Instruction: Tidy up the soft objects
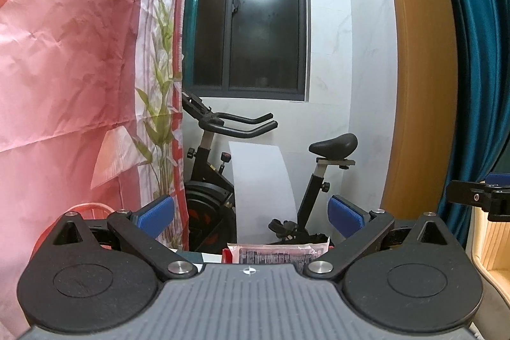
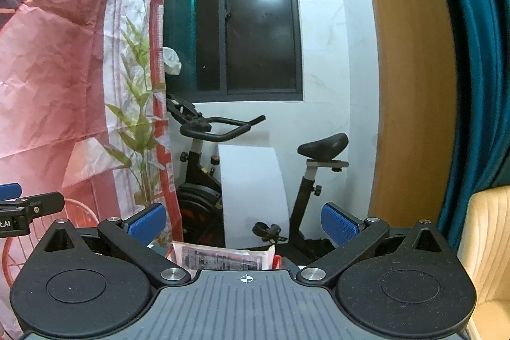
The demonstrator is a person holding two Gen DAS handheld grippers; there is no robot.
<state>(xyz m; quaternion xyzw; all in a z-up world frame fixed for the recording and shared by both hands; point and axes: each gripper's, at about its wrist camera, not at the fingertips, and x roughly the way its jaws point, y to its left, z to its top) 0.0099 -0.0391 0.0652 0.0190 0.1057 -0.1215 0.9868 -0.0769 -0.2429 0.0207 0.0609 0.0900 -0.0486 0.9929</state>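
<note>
Both wrist cams pointed level into the room, not down at any work surface. Left tongs [image 1: 251,214] were spread wide, blue pads apart, nothing between them; right tongs [image 2: 244,220] same, spread and empty. Each unit also showed at the edge of the other's view, so the two were held side by side, near each other. The only candidate for a task item in view was a flat red-and-white printed packet [image 1: 277,252], seen just below and between the pads of both tongs (right cam: [image 2: 223,257]); it lay low in frame, partly hidden by the tong housings, not touched by either. Couldn't tell what it rested on, nor whether it counts as a soft object. Surroundings: pink crumpled sheet w/ bamboo print [image 1: 79,69] hanging at left, exercise bike [image 1: 242,174] under a dark window [image 1: 248,18], white panel [image 1: 261,180] leaning against the bike, wood door frame [image 1: 417,69], teal curtain [image 1: 478,53] at right, cream chair [image 2: 491,244] at far right of right cam, orange wire basket [image 2: 47,231] low left, partly hidden behind the other tongs. Progress, judged: nothing gripped, no sorted pile or container of soft items visible, so no evidence of any completed step; task appeared at or near start, w/ essentially all picking and placing left. Next move prob. needs tongs tilted down toward the packet.
</note>
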